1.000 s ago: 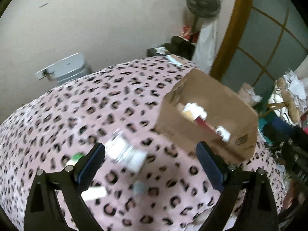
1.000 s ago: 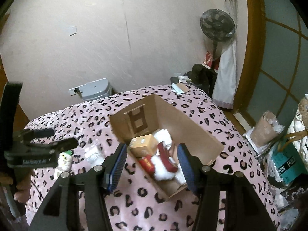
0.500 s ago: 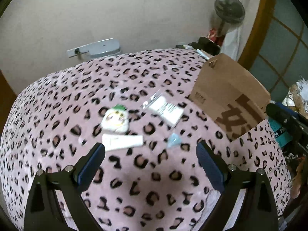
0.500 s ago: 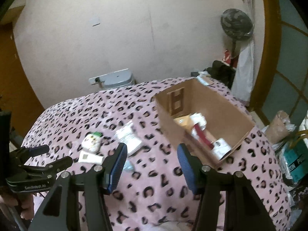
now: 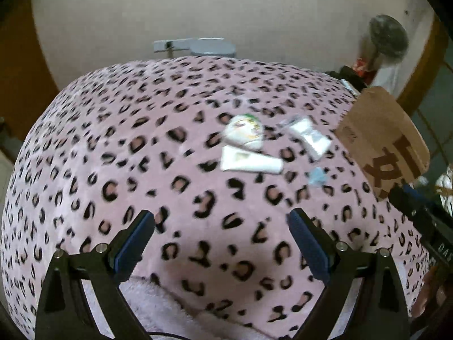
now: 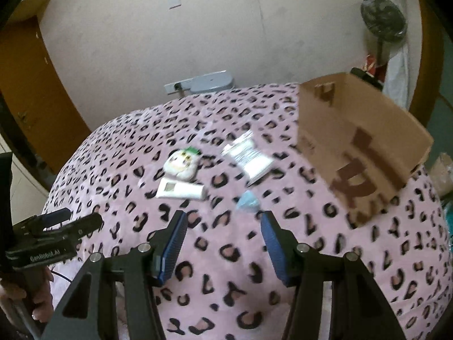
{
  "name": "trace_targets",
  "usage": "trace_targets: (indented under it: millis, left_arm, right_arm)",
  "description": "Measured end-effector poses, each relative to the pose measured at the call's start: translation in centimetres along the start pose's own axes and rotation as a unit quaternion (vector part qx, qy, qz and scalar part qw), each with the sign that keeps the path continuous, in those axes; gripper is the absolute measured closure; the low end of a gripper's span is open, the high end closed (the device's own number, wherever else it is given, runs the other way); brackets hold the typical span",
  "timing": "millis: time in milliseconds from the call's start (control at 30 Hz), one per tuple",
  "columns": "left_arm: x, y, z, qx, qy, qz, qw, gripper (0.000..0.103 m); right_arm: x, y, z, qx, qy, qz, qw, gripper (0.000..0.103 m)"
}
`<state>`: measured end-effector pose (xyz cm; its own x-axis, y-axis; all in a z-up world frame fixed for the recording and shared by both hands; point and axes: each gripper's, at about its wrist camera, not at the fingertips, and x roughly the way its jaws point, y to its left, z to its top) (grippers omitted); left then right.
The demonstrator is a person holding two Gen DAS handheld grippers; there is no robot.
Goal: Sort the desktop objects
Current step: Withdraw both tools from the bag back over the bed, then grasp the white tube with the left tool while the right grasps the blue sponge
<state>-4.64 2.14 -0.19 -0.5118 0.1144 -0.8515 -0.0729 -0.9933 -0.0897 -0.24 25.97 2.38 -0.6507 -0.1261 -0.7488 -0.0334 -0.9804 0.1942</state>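
Observation:
On the pink leopard-print cloth (image 5: pixel 141 170) lie a round white pouch with a green top (image 5: pixel 245 133) (image 6: pixel 182 164), a white tube (image 5: pixel 250 163) (image 6: pixel 179 188), a clear packet with a white label (image 5: pixel 307 134) (image 6: pixel 247 155) and a small light-blue piece (image 5: pixel 317 175) (image 6: pixel 247 202). A brown cardboard box (image 5: pixel 382 141) (image 6: pixel 354 144) stands to their right. My left gripper (image 5: pixel 220 235) is open and empty, well short of the items. My right gripper (image 6: pixel 222 235) is open and empty, just short of the blue piece. The left gripper also shows in the right wrist view (image 6: pixel 79 222).
A grey bin (image 6: pixel 209 80) stands against the wall behind the table. A standing fan (image 6: pixel 383 22) and dark clutter are at the back right. A wooden door (image 6: pixel 31 107) is on the left. Bags (image 6: pixel 444 170) lie past the table's right edge.
Both grippers have swung left and lower, away from the box. The box has shifted to the right in both views and its inside is out of sight. The loose items are now ahead.

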Motion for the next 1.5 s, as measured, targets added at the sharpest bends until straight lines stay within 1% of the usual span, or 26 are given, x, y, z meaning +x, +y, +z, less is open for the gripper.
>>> trace_targets:
  millis: [133,233,500,633,767,867,967,1067,1133,1367,1500]
  left_arm:
    - [1.5,1.7,-0.7,-0.019,0.012,0.006,0.9997,0.006]
    - [2.6,1.7,-0.7,-0.021,0.018,0.007,0.9996,0.006]
    - [6.0,0.0,0.8,-0.019,0.032,-0.009,0.9993,0.006]
    - [8.9,-1.2,2.2,-0.031,0.044,-0.02,0.9984,0.006]
    - [11.6,-2.6,3.4,-0.035,0.057,-0.024,0.9975,0.006]
    - [13.3,-3.2,4.2,-0.057,0.069,-0.033,0.9955,0.006]
    - [14.8,-3.9,4.8,-0.096,0.083,-0.04,0.9911,0.006]
    - [16.7,-4.6,5.6,-0.128,0.099,-0.031,0.9864,0.006]
    - [18.2,-4.6,5.9,-0.153,0.115,-0.024,0.9813,0.006]
    - [22.5,-3.6,5.6,-0.248,0.15,-0.022,0.957,0.006]
    - [23.7,-3.9,5.4,-0.263,0.154,-0.001,0.9526,0.006]
  right_arm:
    - [1.9,0.7,-1.3,0.001,0.02,0.009,1.0,0.047]
    - [2.9,0.3,-1.7,0.008,0.03,0.003,1.0,0.047]
    - [4.9,-2.8,-1.5,0.051,0.039,-0.017,0.998,0.048]
    - [6.8,-3.5,-1.6,0.06,0.044,-0.018,0.997,0.047]
    - [8.9,-3.8,-1.6,0.066,0.056,-0.014,0.996,0.047]
    - [10.1,-4.1,-1.4,0.068,0.057,-0.014,0.996,0.047]
    - [11.1,-4.4,-0.9,0.066,0.058,-0.018,0.996,0.047]
    - [11.7,-4.9,-0.4,0.069,0.05,-0.022,0.996,0.047]
    - [12.2,-5.4,-0.2,0.08,0.048,-0.02,0.995,0.047]
    - [14.4,-6.2,0.3,0.086,0.05,-0.015,0.995,0.047]
    - [15.1,-6.2,0.4,0.084,0.054,-0.013,0.995,0.048]
